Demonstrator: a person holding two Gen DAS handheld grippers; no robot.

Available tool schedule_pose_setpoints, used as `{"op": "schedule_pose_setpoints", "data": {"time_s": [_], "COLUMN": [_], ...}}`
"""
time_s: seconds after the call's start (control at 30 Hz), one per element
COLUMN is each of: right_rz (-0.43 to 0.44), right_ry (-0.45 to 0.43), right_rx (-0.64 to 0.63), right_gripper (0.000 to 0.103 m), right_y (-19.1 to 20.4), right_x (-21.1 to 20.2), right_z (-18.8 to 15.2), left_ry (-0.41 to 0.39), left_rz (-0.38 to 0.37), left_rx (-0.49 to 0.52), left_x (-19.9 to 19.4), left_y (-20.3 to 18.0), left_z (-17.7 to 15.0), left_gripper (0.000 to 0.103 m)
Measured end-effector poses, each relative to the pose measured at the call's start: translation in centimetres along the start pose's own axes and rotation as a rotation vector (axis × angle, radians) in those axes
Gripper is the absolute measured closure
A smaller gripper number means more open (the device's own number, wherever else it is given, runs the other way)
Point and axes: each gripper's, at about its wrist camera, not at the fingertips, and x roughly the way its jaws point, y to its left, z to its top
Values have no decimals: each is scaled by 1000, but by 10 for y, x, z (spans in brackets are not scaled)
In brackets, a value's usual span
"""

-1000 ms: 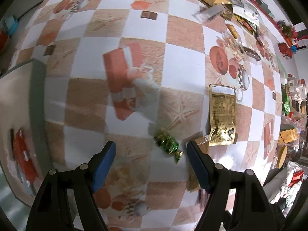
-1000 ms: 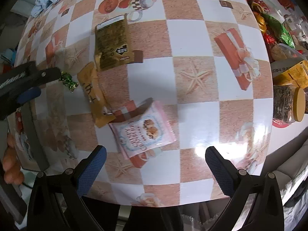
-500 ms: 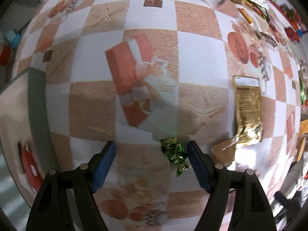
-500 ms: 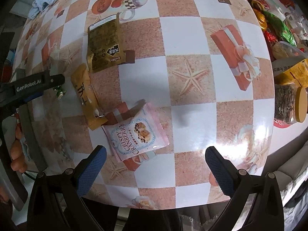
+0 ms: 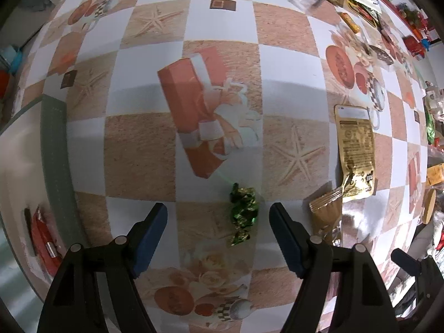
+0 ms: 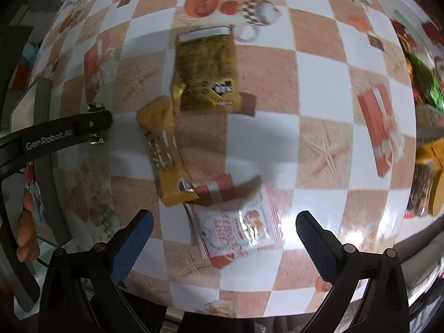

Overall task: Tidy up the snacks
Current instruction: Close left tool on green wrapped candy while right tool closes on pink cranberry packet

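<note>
Left wrist view shows your left gripper (image 5: pixel 217 220) pointing down at the checked tablecloth (image 5: pixel 291 63) with its jaws spread wide and holding nothing; the green foil-wrapped candy (image 5: pixel 242 213) lies between the blue pads, nearer the right one and not touching either. Judge it light, crinkly and likely slippery: close on the plump middle, not the twisted ends, which would probably slide out. Just right of the candy lie a tan ridged packet (image 5: pixel 326 211) and a gold pouch (image 5: pixel 356 152) whose print is too small to read. Your right gripper (image 6: pixel 223 236) also gapes wide and empty over a pink cookie packet (image 6: pixel 238 224), its wording blurred. Beside the candy, the left gripper's arm reads "GenRobot.AI".
</note>
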Motion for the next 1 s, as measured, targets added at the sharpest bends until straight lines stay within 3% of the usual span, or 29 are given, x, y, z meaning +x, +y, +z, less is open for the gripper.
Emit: {"op": "schedule_pose_setpoints", "data": {"time_s": [0.07,0.17,0.37,0.6,0.8,0.87,1.0], "right_rz": [-11,12,143,246,203,185,138], "right_ry": [-7,7,48,81,136,169,165], "right_rx": [15,152,605,860,991,1018,940], "right_gripper": [0,0,0,0,0,3,15], "right_y": [-2,-20,-82,-81,-77,-78,-80], "right_x": [-1,-3,7,25,54,61,57], "right_z": [0,-2,-29,-41,-54,-60,-63], "left_ry": [-1,-5,-14,-23,-25,-30,-44], "left_rz": [11,29,49,65,63,50,38], "left_rx": [12,36,49,76,95,102,144], "left_x": [1,1,-1,-4,-2,-4,-10], "left_y": [-5,-14,-45,-67,-87,-87,-93], "left_z": [1,-2,-2,-2,5,2,2], "left_gripper": [24,24,24,24,26,32,51]}}
